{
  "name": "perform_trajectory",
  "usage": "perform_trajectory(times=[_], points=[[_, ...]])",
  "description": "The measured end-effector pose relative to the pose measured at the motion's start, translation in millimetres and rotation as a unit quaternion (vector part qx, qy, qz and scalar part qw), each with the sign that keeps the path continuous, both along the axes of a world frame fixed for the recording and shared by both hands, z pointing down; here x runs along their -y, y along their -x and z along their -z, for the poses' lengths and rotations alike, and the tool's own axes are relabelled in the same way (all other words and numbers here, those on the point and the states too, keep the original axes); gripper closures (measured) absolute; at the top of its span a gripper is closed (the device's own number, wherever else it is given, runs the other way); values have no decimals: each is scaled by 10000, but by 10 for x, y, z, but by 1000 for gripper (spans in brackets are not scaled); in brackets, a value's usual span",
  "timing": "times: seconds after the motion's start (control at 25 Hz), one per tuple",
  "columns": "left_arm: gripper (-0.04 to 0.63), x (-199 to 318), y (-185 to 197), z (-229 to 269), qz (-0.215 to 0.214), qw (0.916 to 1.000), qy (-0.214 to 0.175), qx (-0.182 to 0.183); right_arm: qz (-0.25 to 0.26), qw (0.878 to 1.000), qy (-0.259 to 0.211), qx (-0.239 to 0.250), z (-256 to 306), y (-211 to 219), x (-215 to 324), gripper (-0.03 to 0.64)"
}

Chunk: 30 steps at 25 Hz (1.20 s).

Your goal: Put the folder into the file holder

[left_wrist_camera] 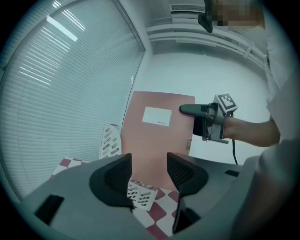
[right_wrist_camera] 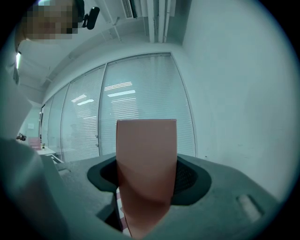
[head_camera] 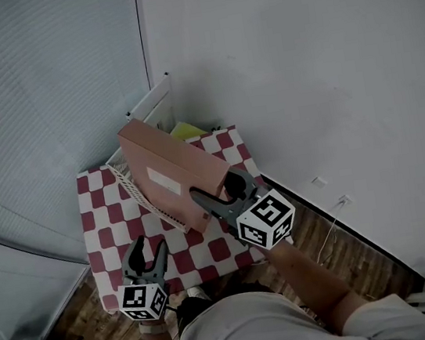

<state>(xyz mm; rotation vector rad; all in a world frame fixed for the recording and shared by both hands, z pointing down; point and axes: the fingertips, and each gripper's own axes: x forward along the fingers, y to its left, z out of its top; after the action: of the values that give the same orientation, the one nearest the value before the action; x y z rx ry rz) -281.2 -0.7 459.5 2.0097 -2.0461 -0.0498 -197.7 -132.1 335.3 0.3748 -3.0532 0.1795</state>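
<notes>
1. The folder (head_camera: 166,168) covers most of the holder (head_camera: 129,183). Only a strip of white mesh shows to the folder's left. We cannot tell whether the folder's lower edge sits inside the holder or just beside it.
2. In the right gripper view the folder (right_wrist_camera: 146,154) fills the gap and blocks our sight of the table. The right gripper (right_wrist_camera: 146,176) is clamped on the folder's near right edge, holding it on edge over the checked table (head_camera: 101,221).
3. A yellow sheet (head_camera: 187,129) peeks out behind the folder, mostly hidden.
4. The left gripper (head_camera: 147,254) hovers over the table's near left part, its jaws moderately apart with nothing between them. In its own view we see the mesh and the folder's labelled face beyond the jaws.
5. A white frame (head_camera: 151,103) stands at the table's far edge, against the blinds (head_camera: 42,88).
6. Bare cloth lies left of and nearer than the holder. The wall (head_camera: 301,73) runs close along the table's right side.
</notes>
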Motion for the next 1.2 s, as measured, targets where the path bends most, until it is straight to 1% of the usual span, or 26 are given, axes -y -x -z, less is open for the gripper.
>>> perform_trajectory(times=[0.44,0.6,0.8,1.0,1.2], points=[[377,49,303,-109,-348,9993,113,-77,-42,9999,-99,-107,-48,502,76,337],[377,63,355,-109,-363,9992,171,-82,-36,9999,-100,-87,-39,605,119,337],[377,42,338,-91,-171,9996,191,-75,62,9998,-142,-81,-40,657,150,337],[379,-59,317,-103,237,9994,210,-134,159,9997,-185,-69,-62,704,188,337],[379,-179,264,-162,567,9977,324,-195,168,9997,-153,-74,-125,737,243,337]])
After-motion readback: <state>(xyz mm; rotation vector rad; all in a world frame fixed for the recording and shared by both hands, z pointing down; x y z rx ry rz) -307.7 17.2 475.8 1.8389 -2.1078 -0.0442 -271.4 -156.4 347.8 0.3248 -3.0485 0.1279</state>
